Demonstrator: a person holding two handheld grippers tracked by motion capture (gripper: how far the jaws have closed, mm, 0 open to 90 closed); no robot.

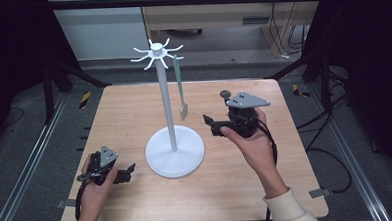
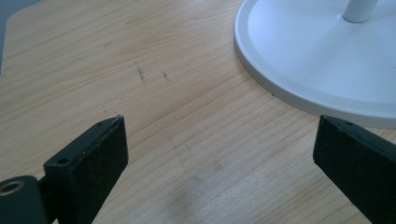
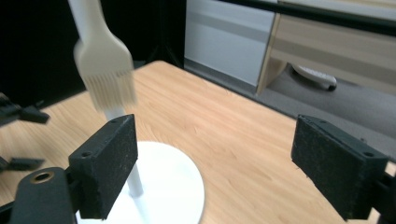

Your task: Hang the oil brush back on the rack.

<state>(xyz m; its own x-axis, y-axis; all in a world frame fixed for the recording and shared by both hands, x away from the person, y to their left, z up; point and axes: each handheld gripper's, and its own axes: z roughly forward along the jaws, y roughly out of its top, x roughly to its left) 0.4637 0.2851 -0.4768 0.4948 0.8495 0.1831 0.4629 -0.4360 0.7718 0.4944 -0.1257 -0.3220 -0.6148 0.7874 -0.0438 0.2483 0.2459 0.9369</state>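
A white stand [image 1: 169,106] with a round base [image 1: 158,159] and hooks at its top [image 1: 156,51] rises from the middle of the wooden table [image 1: 129,108]. A brush [image 1: 182,101] with a green handle and pale bristles hangs from one hook, right of the pole. My right gripper [image 1: 209,126] is held above the table, right of the stand, pointing at it. Its jaws stand wide open with nothing between them; the brush [image 3: 105,70] hangs ahead of the right gripper [image 3: 215,158], up and to the left. My left gripper [image 1: 129,173] rests at the front left, open and empty, by the base [image 2: 299,56].
A drawer unit [image 1: 215,14] and cables [image 1: 280,31] lie on the floor beyond the table. Dark frame bars [image 1: 57,76] stand at both back corners. Bare wood [image 2: 187,93] stretches ahead of the left gripper [image 2: 219,154].
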